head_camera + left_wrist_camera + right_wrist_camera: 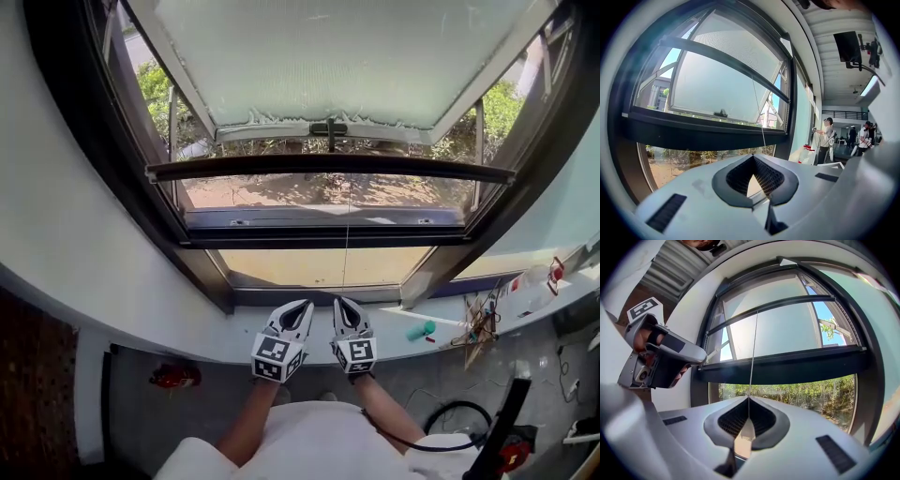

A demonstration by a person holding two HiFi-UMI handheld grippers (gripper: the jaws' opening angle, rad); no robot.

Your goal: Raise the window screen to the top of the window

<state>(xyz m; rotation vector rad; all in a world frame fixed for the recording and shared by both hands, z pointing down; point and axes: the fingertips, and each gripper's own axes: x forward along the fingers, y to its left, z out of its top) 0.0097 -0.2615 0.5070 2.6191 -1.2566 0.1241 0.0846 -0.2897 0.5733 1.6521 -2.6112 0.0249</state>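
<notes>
The screen's dark pull bar [328,167] spans the window partway up the frame; it also shows as the bar [726,58] in the left gripper view and the bar [773,305] in the right gripper view. A thin cord [347,244] hangs from it straight down to my right gripper [344,304]. That gripper [749,399] is shut on the cord [753,348], just above the sill. My left gripper [302,307] sits close beside it on the left, jaws together on nothing. The cord [758,112] passes to the right of the left gripper's tips [752,157].
Behind the bar an outward-tilted frosted sash [328,56] hangs open. On the white sill [187,328], to the right, lie a teal object [420,330] and small tools [480,323]. A red item [174,377] and a black cable [459,412] are on the floor. People [828,136] stand far off.
</notes>
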